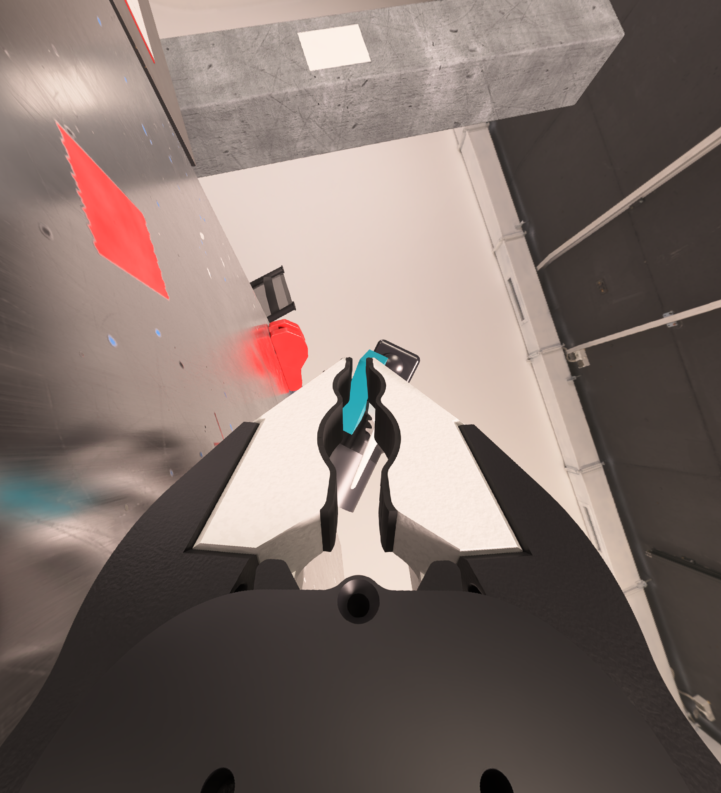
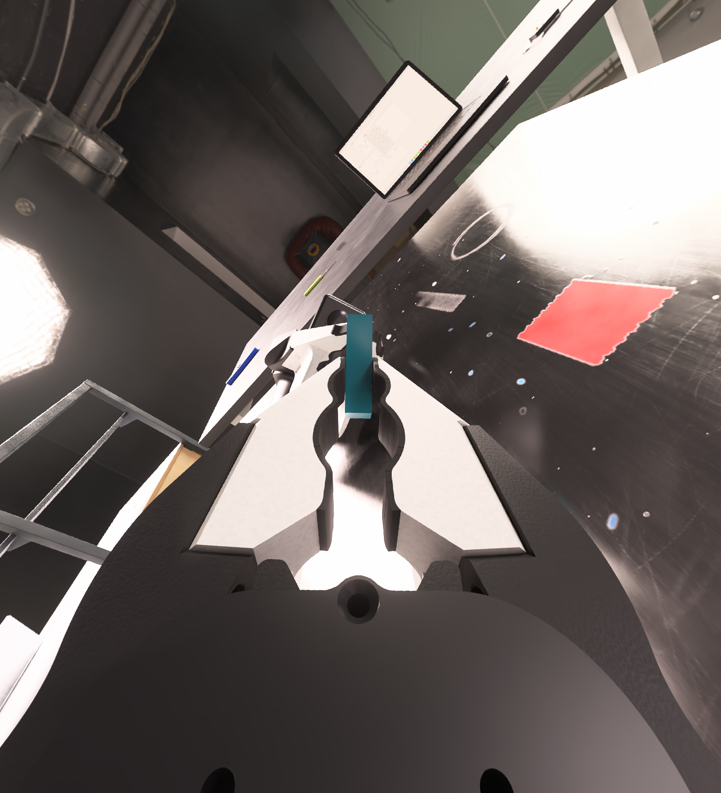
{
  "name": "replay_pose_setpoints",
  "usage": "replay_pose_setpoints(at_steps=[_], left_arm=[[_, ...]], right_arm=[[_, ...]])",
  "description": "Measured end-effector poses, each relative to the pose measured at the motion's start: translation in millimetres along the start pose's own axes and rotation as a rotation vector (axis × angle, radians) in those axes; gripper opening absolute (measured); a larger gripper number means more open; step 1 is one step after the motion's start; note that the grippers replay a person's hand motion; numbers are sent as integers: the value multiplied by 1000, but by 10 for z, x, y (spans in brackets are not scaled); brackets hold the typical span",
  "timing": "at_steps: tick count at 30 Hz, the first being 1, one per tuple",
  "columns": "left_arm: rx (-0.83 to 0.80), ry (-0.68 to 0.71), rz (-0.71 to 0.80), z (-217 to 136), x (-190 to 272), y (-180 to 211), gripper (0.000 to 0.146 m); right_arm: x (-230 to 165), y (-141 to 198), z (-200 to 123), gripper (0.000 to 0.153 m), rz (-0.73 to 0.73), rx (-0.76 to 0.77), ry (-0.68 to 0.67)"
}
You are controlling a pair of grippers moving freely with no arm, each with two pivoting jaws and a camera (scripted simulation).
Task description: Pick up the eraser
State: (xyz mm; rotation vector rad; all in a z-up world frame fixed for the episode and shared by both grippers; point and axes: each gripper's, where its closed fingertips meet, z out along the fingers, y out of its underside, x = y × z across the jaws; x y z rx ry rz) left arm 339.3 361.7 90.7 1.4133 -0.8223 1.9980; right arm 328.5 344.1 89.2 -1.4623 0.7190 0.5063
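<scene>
The eraser is a teal block held up off the metal table. My left gripper is shut on it, with the block standing between the dark pads. In the right wrist view the same eraser sits upright between my right gripper's fingertips, which are closed against it. Each gripper shows just beyond the eraser in the other's view: the right one as a dark block, the left one as white and black parts. The two grippers face each other.
A flat red patch lies on the table. A red object and a black and grey object stand near the table's far edge. A laptop, a blue pen and a small green item lie on a second table.
</scene>
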Motion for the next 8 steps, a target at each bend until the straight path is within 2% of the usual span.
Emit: replay_pose_setpoints(at_steps=[4,8], left_arm=[[0,0,0,0,-1,0,6],[0,1,1,0,3,1,6]], right_arm=[[3,2,0,11,-13,1,10],[29,34,3,11,-96,-26,62]])
